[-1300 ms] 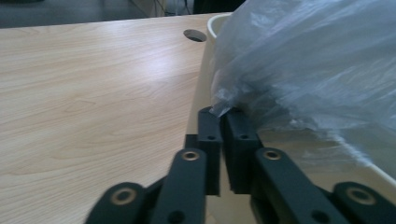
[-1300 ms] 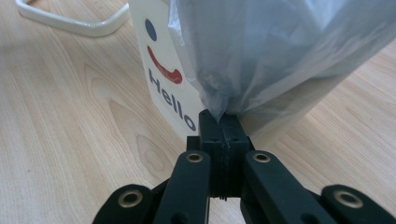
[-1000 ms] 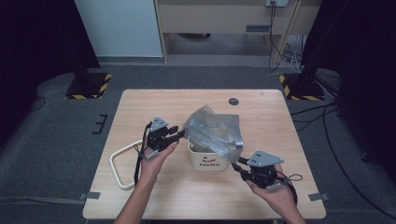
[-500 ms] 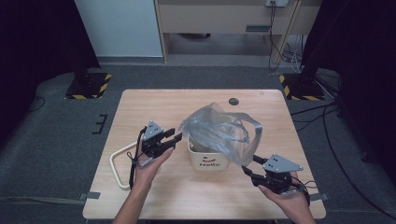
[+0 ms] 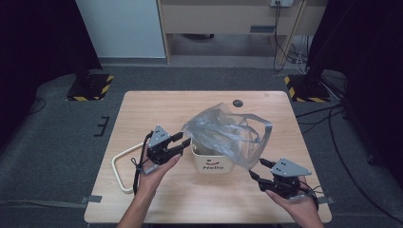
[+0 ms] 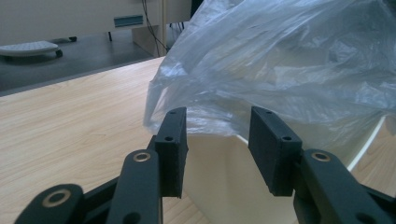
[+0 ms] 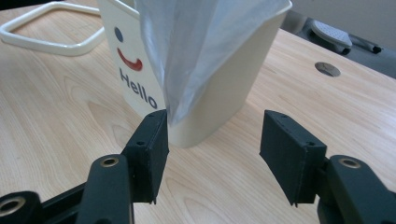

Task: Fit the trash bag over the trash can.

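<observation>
A: Bin (image 5: pixel 211 164), cream, "Hello" and a red smile printed on its front; stands near the middle of the wooden table (image 5: pixel 157 107); clear plastic bag (image 5: pixel 223 133) bulges out of its top and drapes over the rim, one loop of it hanging toward the far right side.

B: Left gripper (image 5: pixel 183 142)?

A: Just beside the bin's left wall, jaws parted at a middling gap; in the left gripper view bin wall and bag sit beyond the pads (image 6: pixel 173 140), nothing pinched.

B: Right gripper (image 5: pixel 256 170)?

A: Near the bin's right front corner, on the person's side; jaws have just been opening; they stand wide; in the right gripper view the bag's lower edge hangs just at the left pad (image 7: pixel 152 144); contact uncertain; nothing between the pads.

B: Else on the table?

A: Cream ring frame (image 5: pixel 124 161) lying flat left of the left hand (image 5: pixel 159 164); dark round disc (image 5: pixel 237 103) near the far edge.
</observation>
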The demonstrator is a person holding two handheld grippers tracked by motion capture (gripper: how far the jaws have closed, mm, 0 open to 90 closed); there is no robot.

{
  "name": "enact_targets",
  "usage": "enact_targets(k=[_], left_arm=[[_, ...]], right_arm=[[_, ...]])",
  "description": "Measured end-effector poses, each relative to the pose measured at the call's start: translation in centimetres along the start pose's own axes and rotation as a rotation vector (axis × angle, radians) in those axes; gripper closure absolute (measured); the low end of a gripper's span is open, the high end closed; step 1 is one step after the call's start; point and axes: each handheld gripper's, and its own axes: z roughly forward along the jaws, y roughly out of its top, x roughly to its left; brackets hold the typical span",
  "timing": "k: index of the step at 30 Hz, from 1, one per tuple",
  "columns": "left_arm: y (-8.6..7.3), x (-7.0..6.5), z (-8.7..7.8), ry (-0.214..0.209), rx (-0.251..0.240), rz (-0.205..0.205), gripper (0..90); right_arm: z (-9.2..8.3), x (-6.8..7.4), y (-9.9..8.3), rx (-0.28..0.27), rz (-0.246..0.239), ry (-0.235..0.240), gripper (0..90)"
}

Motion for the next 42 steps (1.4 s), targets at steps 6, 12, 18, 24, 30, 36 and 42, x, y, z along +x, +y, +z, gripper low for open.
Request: enact_targets(k=[6,12,18,24,30,36,42], left_arm=[[0.4,-0.5,0.1,-0.019,-0.005,0.015,55.4],[0.8,-1.1,0.1,-0.033,-0.002,0.029,53.1],[1.6,-1.8,0.5,-0.031,0.006,0.077,48.9],[2.0,-2.3,1.2,-0.042,0.009,0.105,44.6],[2.5,-2.2,1.4,-0.055,-0.002,0.106,43.0],[3.1,-2.1,1.6,-0.067,-0.017,0.128,39.9],[3.7,-1.8,2.1,-0.066,-0.027,0.145,37.5]], right_arm=[[-0.1,-0.5,-0.7,0.019,0.010,-0.010,44.9],[0.0,-1.2,-0.6,0.042,0.022,-0.051,45.7],[0.9,-2.1,0.3,0.048,0.047,-0.081,47.5],[1.7,-2.1,2.3,0.025,0.044,-0.096,47.9],[2.2,-1.6,4.3,0.007,0.025,-0.077,49.9],[2.6,-1.1,5.4,0.003,0.005,-0.057,55.4],[3.1,-0.8,6.0,0.015,-0.016,-0.035,63.5]])
